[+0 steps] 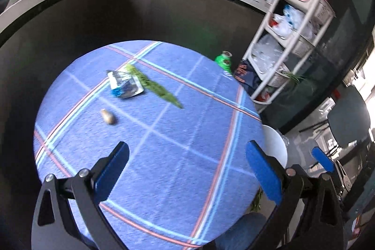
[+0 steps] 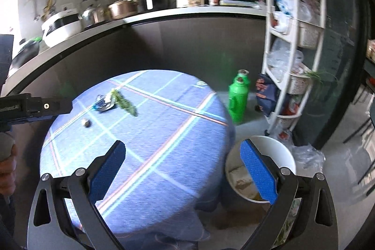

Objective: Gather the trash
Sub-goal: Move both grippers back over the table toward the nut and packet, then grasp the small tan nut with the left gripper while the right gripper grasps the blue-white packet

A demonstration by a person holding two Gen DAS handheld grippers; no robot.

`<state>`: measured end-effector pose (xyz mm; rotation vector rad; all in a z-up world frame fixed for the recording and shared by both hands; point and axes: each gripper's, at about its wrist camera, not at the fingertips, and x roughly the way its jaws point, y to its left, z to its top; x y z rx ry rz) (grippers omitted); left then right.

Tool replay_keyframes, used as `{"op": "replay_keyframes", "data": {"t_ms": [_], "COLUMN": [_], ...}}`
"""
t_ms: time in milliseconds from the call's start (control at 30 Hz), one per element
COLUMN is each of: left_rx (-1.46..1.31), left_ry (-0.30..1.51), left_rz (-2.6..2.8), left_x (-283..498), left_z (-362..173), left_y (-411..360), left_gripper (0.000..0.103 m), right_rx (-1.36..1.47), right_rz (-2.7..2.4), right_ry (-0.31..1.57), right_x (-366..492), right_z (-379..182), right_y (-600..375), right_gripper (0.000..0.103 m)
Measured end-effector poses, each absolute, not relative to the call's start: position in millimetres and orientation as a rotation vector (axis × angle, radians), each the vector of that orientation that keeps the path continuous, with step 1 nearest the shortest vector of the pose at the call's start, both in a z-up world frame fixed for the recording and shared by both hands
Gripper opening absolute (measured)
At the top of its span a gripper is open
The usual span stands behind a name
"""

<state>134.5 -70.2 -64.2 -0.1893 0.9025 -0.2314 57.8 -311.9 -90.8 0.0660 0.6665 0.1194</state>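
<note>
On the round table with a blue plaid cloth [image 1: 164,156] [image 2: 152,168] lie three bits of trash at the far left: a blue-and-silver wrapper [image 1: 125,84] [image 2: 104,104], a long green leaf [image 1: 155,87] [image 2: 125,103] and a small brown nut-like piece [image 1: 107,117] [image 2: 86,122]. My left gripper [image 1: 187,170] hovers open over the near half of the table, nothing between its blue pads. My right gripper [image 2: 182,170] is open too, over the table's right edge. A white bin [image 2: 260,168] [image 1: 275,149] with some waste inside stands on the floor right of the table.
A green bottle [image 2: 239,97] [image 1: 224,60] and a dark bag [image 2: 266,94] stand on the floor beyond the table. A white shelf rack [image 2: 295,43] [image 1: 288,39] with plastic bags is at the right. A dark counter [image 2: 164,15] with pots and appliances runs behind. A hand [image 2: 7,168] shows at the left.
</note>
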Motion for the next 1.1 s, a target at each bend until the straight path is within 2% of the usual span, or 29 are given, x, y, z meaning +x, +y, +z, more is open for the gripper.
{"op": "replay_keyframes", "data": {"t_ms": [300,467,667,733,833,1100], "left_rx": [-0.274,-0.297,-0.321,-0.33,-0.338,-0.308], "left_ry": [0.945,0.962,0.997,1.004,1.012,1.023], "left_rz": [-0.086,-0.071,-0.109,-0.129,-0.153,-0.155], "left_x": [139.6,147.2,174.9,186.5,204.0,240.6], "left_z": [-97.3,-117.3,-140.0,-147.0,-156.9,-174.0], "left_y": [14.0,42.8,55.2,55.5,52.8,39.2], "left_gripper": [0.099,0.098,0.078,0.066,0.056,0.035], "right_rx": [-0.084,-0.066,-0.113,-0.103,-0.081,-0.058], "right_rz": [0.197,0.264,0.305,0.32,0.335,0.349], "right_ry": [0.676,0.711,0.74,0.746,0.758,0.797], "right_x": [79.9,99.2,119.2,126.1,135.1,154.6], "right_z": [-90.0,-97.8,-101.6,-102.6,-105.0,-118.9], "right_y": [-251.1,-230.3,-202.9,-197.7,-193.8,-186.7], "right_gripper": [0.094,0.094,0.094,0.094,0.094,0.094]}}
